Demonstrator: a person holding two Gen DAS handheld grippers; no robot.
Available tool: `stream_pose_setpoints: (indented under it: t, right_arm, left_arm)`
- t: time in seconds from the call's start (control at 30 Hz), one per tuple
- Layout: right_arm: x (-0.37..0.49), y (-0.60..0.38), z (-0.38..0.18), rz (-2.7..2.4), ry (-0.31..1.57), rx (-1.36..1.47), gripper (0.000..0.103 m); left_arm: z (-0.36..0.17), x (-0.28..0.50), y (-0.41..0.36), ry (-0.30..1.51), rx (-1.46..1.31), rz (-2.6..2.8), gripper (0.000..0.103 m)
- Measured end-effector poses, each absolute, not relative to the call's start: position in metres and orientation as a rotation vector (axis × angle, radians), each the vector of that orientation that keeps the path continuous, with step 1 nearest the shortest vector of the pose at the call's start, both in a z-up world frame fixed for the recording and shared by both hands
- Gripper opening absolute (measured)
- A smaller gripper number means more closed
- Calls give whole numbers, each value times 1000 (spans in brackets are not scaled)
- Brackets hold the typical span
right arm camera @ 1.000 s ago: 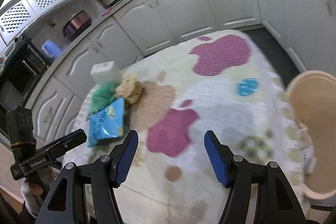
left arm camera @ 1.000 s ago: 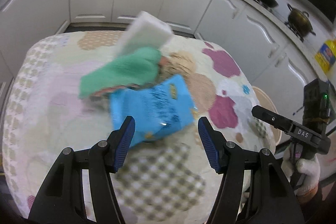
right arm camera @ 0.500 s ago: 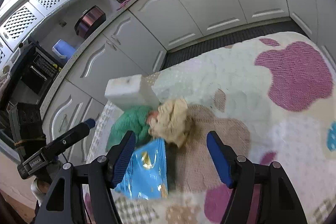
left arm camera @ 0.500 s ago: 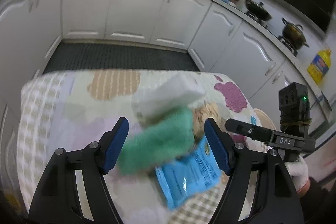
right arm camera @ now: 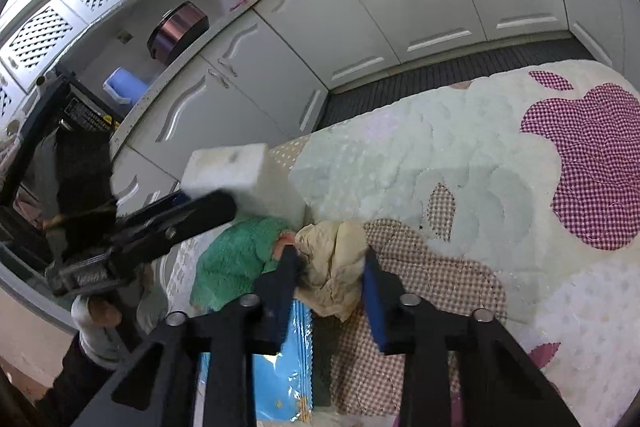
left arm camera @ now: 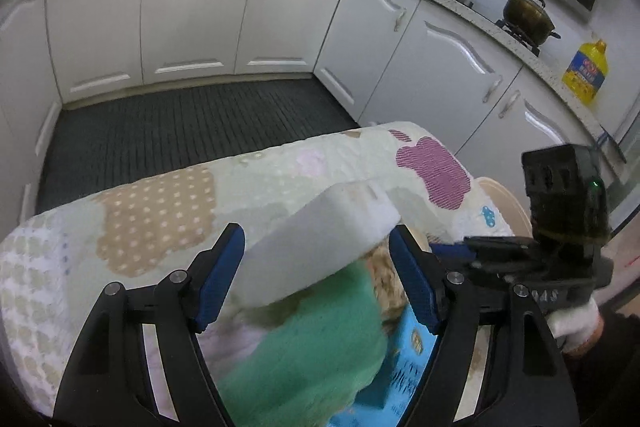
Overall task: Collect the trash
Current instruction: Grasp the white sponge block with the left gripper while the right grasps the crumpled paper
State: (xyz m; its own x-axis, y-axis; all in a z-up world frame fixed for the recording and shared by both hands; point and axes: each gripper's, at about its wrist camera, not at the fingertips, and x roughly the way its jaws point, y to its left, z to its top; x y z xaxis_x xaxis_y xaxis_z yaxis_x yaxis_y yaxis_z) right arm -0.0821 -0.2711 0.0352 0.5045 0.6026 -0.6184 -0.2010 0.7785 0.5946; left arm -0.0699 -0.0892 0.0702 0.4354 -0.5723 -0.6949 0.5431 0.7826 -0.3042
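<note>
A white foam block [left arm camera: 320, 243] leans over a green fuzzy cloth [left arm camera: 308, 355] on the patterned tablecloth [left arm camera: 160, 219]. My left gripper [left arm camera: 316, 275] is open, its blue pads on either side of the block. A crumpled beige paper wad [right arm camera: 334, 277] lies beside the green cloth [right arm camera: 236, 255], with a blue snack packet [right arm camera: 292, 375] below it. My right gripper [right arm camera: 328, 291] has narrowed around the paper wad, its pads at the wad's sides. The foam block [right arm camera: 244, 175] also shows in the right wrist view, with the left gripper's finger [right arm camera: 180, 223] in front of it.
White kitchen cabinets [left arm camera: 192, 11] ring the table, with a dark ribbed floor mat [left arm camera: 180, 131] between. A beige round stool or basin [left arm camera: 504, 199] stands past the table's right edge. Pots and a yellow oil bottle [left arm camera: 586, 67] stand on the counter.
Both grippers have moved in toward the pile. The left now brackets the foam block. The right has come down over the paper wad and its jaws have narrowed around it.
</note>
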Motion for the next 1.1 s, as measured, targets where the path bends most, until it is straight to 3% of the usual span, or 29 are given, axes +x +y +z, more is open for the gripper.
stream_pose_setpoints:
  t: [0.07, 0.13, 0.47, 0.5, 0.53, 0.57, 0.63, 0.67, 0.77, 0.83, 0.93, 1.1]
  right_arm:
    - [-88, -275, 39, 514, 907, 482, 18]
    - [-96, -282, 46, 509, 881, 486, 15]
    - [-116, -301, 63, 475, 841, 480, 13]
    - [-114, -299, 61, 469, 860, 471, 26]
    - [-112, -297, 60, 456, 878, 465, 54]
    - [-110, -295, 58, 451, 881, 466, 63]
    - [-106, -288, 55, 472, 879, 463, 65]
    - [-104, -286, 52, 473, 885, 457, 65]
    - [-89, -275, 36, 478, 925, 473, 48]
    - [-84, -271, 25, 494, 944, 493, 29]
    - [-95, -282, 29, 485, 896, 505, 23]
    - [-122, -318, 59, 460, 800, 527, 23]
  left_arm:
    - [71, -72, -96, 875, 8, -675, 46]
    - [74, -75, -98, 870, 33, -660, 41]
    - [80, -81, -109, 885, 21, -619, 36]
    - [82, -81, -109, 883, 14, -612, 36]
    - [83, -80, -109, 881, 8, -610, 36]
    - [85, -80, -109, 878, 5, -606, 36]
    - [91, -80, -108, 863, 0, -596, 36]
    - [92, -80, -107, 860, -1, -592, 36]
    - [97, -83, -104, 854, 2, -570, 36]
    - [100, -85, -103, 850, 8, -559, 36]
    - [106, -91, -100, 840, -4, -546, 36]
    - [116, -104, -101, 828, -56, -559, 36]
